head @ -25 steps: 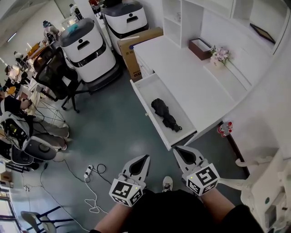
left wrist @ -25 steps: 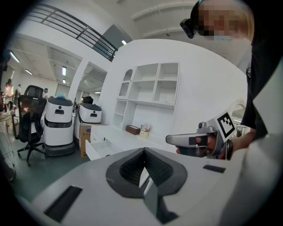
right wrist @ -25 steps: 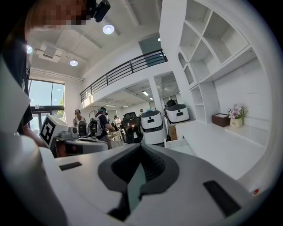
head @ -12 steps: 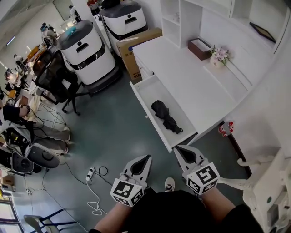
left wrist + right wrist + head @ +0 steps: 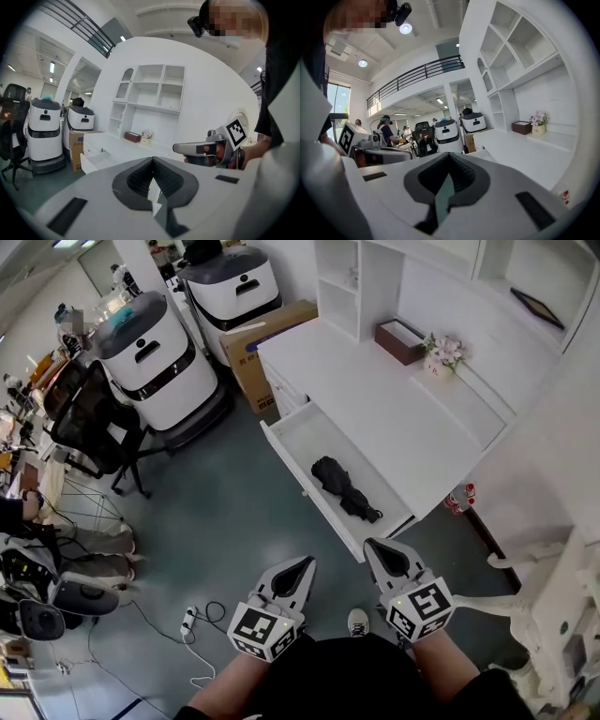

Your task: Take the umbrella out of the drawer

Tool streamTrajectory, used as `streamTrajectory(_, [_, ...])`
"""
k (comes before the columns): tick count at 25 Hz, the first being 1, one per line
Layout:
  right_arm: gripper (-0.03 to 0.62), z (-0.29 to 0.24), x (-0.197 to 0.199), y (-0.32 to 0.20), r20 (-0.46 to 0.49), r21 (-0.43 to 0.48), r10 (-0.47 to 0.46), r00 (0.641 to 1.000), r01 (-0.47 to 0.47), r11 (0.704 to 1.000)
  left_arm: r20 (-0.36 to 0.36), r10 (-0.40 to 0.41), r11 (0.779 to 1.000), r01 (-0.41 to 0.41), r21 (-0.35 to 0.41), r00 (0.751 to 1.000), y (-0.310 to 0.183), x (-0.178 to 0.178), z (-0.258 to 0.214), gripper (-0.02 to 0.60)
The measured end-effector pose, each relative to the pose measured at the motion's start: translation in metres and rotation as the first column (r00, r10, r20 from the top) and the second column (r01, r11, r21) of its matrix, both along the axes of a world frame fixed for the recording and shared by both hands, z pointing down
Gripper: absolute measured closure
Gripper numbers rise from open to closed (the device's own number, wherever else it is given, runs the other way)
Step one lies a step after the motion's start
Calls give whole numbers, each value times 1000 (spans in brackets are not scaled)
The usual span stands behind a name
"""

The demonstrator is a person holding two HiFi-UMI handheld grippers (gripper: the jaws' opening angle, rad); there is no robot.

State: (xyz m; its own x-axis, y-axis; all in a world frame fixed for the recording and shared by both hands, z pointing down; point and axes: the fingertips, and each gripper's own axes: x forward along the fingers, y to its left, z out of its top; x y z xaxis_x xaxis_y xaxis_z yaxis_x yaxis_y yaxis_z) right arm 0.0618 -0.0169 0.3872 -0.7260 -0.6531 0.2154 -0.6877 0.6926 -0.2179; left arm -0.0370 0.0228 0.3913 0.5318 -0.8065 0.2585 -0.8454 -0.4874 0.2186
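Black folded umbrella (image 5: 342, 488) lying in the open drawer (image 5: 302, 439) of the white desk (image 5: 375, 395). Left gripper (image 5: 301, 564) and right gripper (image 5: 374, 546) side by side short of it, 2 pairs of jaws pressed together, empty.

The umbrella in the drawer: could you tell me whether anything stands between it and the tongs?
Nothing visible does. The black umbrella lies uncovered and alone in the open drawer; the left tongs and right tongs, both shut and empty, hang short of its near end.
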Motion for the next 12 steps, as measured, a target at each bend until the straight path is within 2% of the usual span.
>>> streamTrajectory(12, [592, -5, -57, -15, -40, 19, 203, 978, -203, 979, -39, 167, 986, -166, 29, 985, -39, -70, -3, 584])
